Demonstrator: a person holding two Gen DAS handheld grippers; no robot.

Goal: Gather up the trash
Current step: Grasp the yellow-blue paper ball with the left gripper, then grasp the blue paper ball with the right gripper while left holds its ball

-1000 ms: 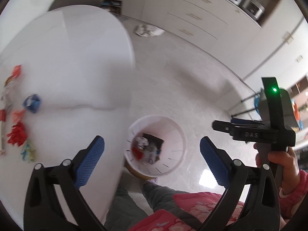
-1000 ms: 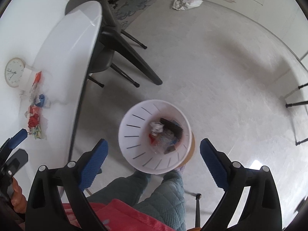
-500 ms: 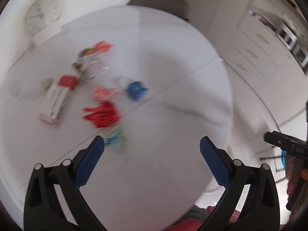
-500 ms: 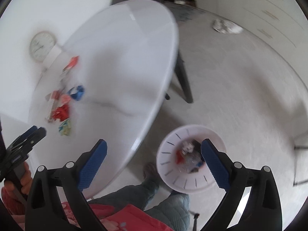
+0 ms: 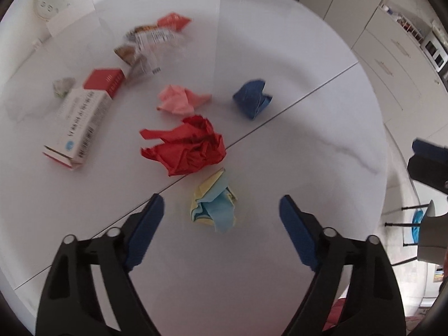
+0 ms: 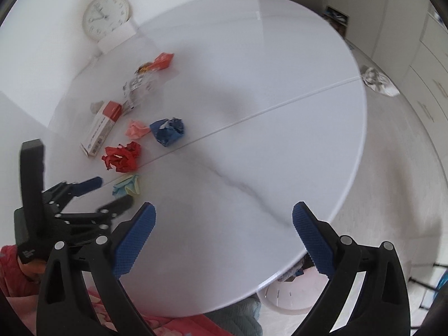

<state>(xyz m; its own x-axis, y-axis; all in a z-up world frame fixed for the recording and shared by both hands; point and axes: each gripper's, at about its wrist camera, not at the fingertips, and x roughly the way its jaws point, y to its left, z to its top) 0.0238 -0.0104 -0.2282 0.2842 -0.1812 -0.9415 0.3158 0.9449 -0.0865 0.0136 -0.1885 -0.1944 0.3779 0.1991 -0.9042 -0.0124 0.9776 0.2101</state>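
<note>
The yellow-and-blue paper wad (image 5: 214, 205) lies on the white surface (image 5: 294, 112) nearest the person, framed between the blue pads of the left claw (image 5: 221, 218), whose jaws are closing but do not touch it yet. Just beyond it sits the red crumpled paper (image 5: 186, 147), then the pink wad (image 5: 179, 102) and the dark blue wad (image 5: 252, 98), with the red-and-white carton (image 5: 81, 123) to the left and a clear snack wrapper (image 5: 151, 42) farther off. The right claw (image 6: 222, 235) hovers wide and empty over the bare near-right part of the surface — the white bin (image 6: 288, 294) shows just below the edge there. The step in hand appears to be the reach for the next piece of trash. The next move likely calls for lowering the left claw until both pads flank the wad, then pinching lightly — crumpled paper is light and may slide away.
</note>
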